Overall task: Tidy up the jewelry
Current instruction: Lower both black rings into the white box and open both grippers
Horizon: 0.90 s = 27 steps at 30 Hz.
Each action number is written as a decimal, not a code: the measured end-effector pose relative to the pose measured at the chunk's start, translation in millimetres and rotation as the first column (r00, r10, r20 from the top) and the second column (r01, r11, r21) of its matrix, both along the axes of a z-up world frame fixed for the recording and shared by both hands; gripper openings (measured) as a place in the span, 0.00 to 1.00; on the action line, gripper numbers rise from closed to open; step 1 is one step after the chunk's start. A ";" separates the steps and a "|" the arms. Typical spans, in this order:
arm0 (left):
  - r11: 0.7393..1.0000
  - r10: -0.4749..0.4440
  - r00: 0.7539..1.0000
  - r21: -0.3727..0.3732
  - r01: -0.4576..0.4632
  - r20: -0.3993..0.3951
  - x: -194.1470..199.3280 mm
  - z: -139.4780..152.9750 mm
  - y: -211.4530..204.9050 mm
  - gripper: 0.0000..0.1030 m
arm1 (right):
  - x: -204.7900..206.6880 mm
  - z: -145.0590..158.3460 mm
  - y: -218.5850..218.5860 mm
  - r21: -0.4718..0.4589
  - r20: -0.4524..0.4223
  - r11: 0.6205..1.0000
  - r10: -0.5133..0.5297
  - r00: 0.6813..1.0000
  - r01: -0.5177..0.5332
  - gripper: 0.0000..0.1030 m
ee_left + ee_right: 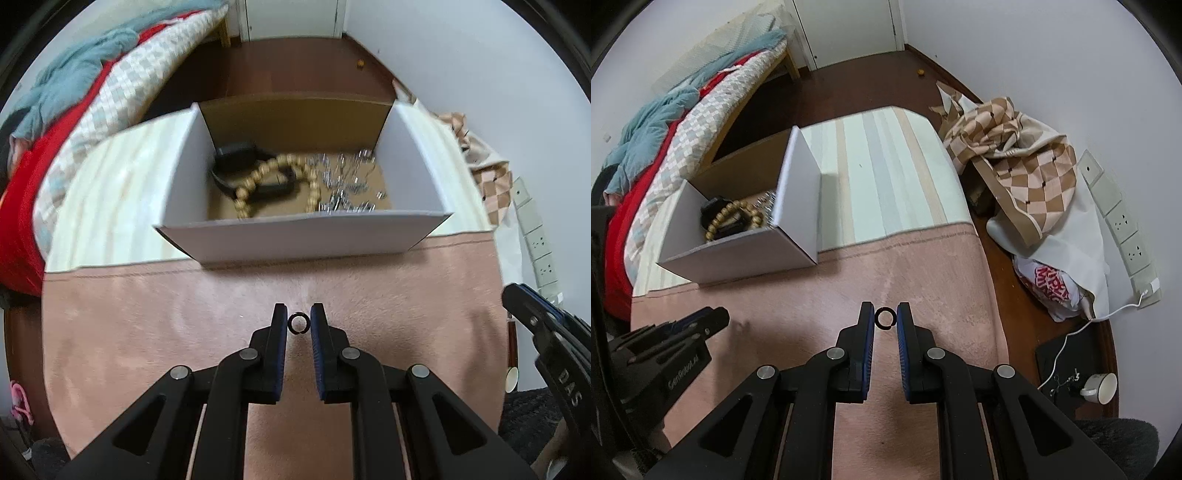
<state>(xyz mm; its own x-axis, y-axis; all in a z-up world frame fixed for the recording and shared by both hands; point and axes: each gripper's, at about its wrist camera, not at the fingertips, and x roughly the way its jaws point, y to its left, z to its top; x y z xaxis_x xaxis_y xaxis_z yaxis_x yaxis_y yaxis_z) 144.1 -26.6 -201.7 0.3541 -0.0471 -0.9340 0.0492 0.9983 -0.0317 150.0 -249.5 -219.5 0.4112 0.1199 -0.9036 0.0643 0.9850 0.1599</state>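
The left gripper [298, 320] is nearest, above the near edge of a pink blanket [147, 332]. Its jaws are narrowed around a small black ring [297, 324] standing upright between the fingertips; the ring touches the left pad, and contact on the other side is hard to judge. The right gripper [885, 315] is alongside, over the same blanket, its jaws narrowed on a second black ring [885, 317] that fills the gap between the tips.

Farther on, where the blanket's far edge meets a striped cloth [886, 173], sits an open white box [295, 236] with a brown inside, toward the cloth's left side. In it lie a string of wooden beads [258, 177] draped over a black strap-like item [236, 153], with a scatter of small silver pieces [343, 184] on the box's right side.

Beyond the cloth's right edge, a checked fabric heap [1015, 155] lies on the dark floor.
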 end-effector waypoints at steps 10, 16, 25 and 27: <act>0.998 0.014 0.992 -0.061 -0.006 0.123 18.7 71.3 18.4 0.10 | 16.0 64.6 18.6 0.066 0.124 0.996 0.047 0.991 -0.056 0.12; 0.992 0.030 0.998 -0.127 -0.022 0.061 77.7 78.7 36.4 0.10 | 77.3 74.8 34.8 0.195 0.102 0.975 0.091 0.991 -0.109 0.12; 0.984 0.055 0.995 -0.167 -0.067 -0.080 141.8 58.2 51.9 0.11 | 158.3 41.6 64.4 0.247 -0.065 0.955 0.184 0.981 -0.163 0.12; 0.987 0.056 0.993 -0.147 -0.071 -0.104 148.7 56.7 51.1 0.11 | 167.9 36.5 70.7 0.244 -0.093 0.953 0.210 0.973 -0.182 0.13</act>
<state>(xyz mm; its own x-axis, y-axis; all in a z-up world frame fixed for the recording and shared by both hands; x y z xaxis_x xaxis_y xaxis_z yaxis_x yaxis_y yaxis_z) 292.8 24.6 -145.1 0.2670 -0.1696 -0.9487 -0.0249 0.9828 -0.1827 317.9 -178.9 -182.9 0.2523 0.3995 -0.8813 -0.0944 0.9166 0.3885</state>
